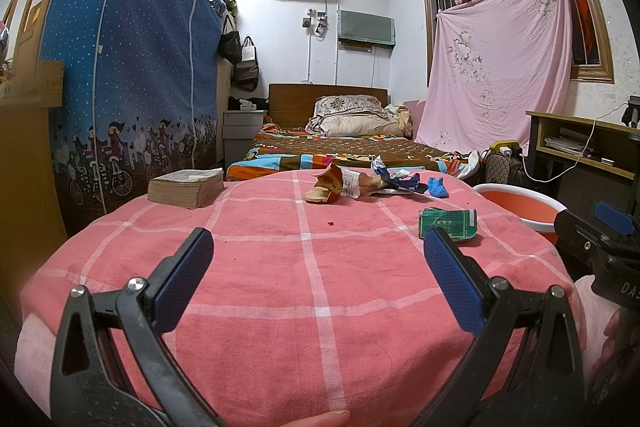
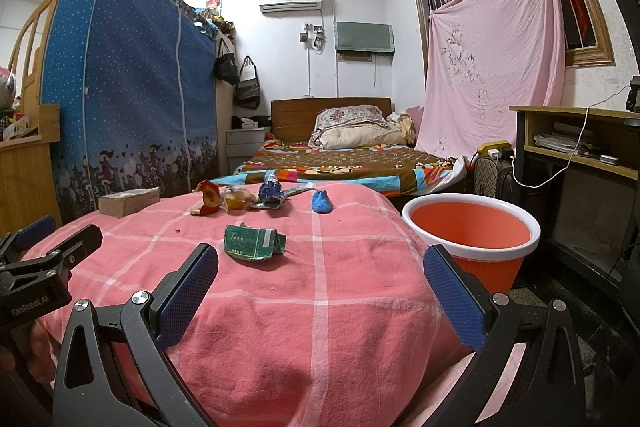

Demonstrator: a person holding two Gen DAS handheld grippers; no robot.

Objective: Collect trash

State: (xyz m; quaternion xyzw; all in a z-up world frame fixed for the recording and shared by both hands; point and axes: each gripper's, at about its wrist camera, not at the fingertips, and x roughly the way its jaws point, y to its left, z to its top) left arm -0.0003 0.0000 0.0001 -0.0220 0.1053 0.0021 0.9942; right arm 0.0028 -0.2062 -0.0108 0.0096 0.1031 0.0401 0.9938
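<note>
Pink checked cloth covers the tabletop (image 2: 320,307), filling the lower half of both views. Orange bin w/ white rim (image 2: 472,227) sits right of centre in the right-wrist view, just beside the tabletop's right edge; in the left-wrist view only its rim shows at mid-right. Thick old book (image 1: 186,187) lies at the tabletop's far left. My left tongs (image 1: 318,283) are at the bottom of their frame, spread wide, nothing held. My right tongs (image 2: 320,291) are likewise wide open and empty. Trash: crushed green carton (image 2: 254,241) lies nearest, centre of the right-wrist view, just above the right tongs' left pad. Further back, a heap of crumpled wrappers (image 1: 352,183), orange, white and dark blue, touching each other. Small blue scrap (image 2: 321,202) lies apart, right of the heap.
</note>
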